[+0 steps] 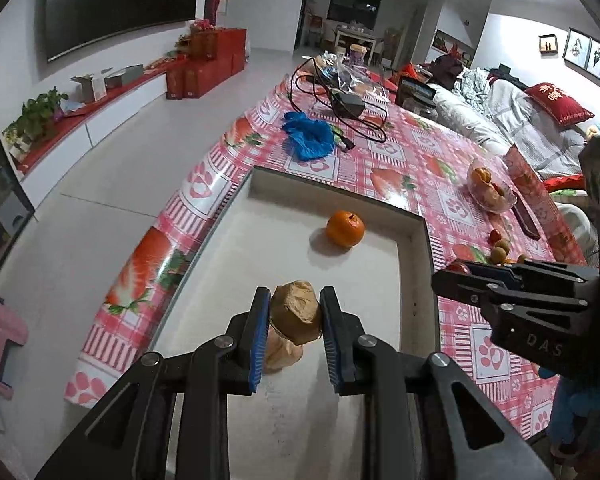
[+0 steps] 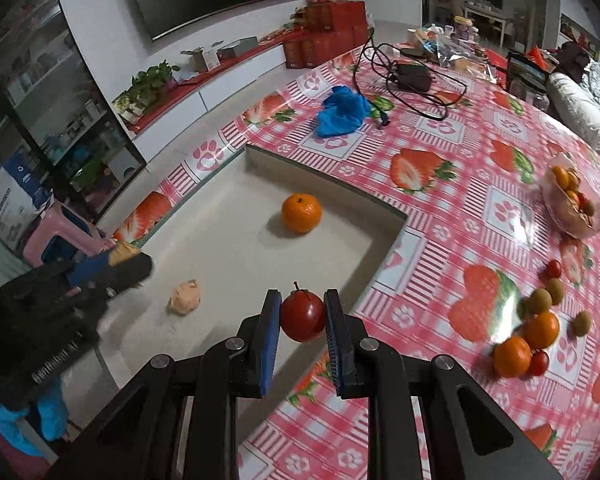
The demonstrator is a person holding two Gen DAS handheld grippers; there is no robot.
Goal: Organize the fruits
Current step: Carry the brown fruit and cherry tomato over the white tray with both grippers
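Now the left gripper (image 1: 295,320) is clamped on a brown paper-wrapped lump (image 1: 296,310), holding it over the pale tray (image 1: 260,184) sunk into the strawberry tablecloth (image 1: 420,160). A second paper bundle (image 2: 185,297) lies on the tray floor right under it. Over on the right, the right gripper (image 2: 302,318) is squeezed onto a small red fruit with a stem (image 2: 302,315), hanging above the tray's near right edge. One orange (image 2: 301,213) sits alone toward the tray's far side. Out on the cloth to the right, loose oranges, little green fruits and red ones (image 2: 540,320) lie scattered, with a clear bowl of fruit (image 2: 572,204) farther back.
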